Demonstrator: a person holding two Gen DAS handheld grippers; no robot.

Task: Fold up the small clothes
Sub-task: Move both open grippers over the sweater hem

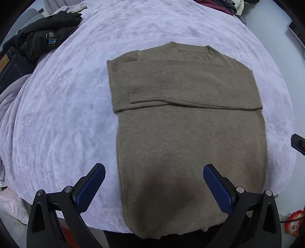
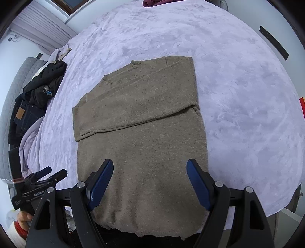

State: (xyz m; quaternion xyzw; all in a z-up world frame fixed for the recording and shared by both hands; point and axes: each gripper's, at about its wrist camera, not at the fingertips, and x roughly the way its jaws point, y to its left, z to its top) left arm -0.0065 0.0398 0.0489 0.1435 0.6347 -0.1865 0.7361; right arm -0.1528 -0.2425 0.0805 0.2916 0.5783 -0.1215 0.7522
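Left wrist view. Hanging nearest the lens, the left gripper [image 1: 154, 172], jaws spread wide, blue pads [image 1: 91, 188] bare, pinching nothing, hovering above the near hem of the brown sweater [image 1: 190, 137]. Lying flat on the lilac blanket [image 1: 63, 118] covering the bed, that sweater, hem draping over the bed's near edge, collar pointing toward the far edge, both sleeves folded across the chest, ribbed cuff showing near its left side. Piling up at the far left corner of the bed, dark clothes [image 1: 42, 38] with jeans [image 1: 9, 63] beneath, spilling over the left edge. Showing beyond the far right corner, more heaped garments [image 1: 225, 5]. Lying on the floor below the near edge, a pale plastic bag [image 1: 11, 208] at left and a red snack packet [image 1: 293, 221] at right.

Right wrist view. Hanging closest, the right gripper [image 2: 149, 171], jaws likewise standing wide apart, gripping nothing, poised over the sweater's lower half [image 2: 143, 152]. Appearing at lower left, the left gripper [image 2: 51, 173] seen from the side, beside the bed's left edge, with part of a hand [image 2: 23, 216] under it. Standing past the left edge, a grey quilted headboard [image 2: 17, 85]; beyond the far left corner, window blinds [image 2: 43, 28]. Resting near the far edge, a maroon garment [image 2: 152, 2].
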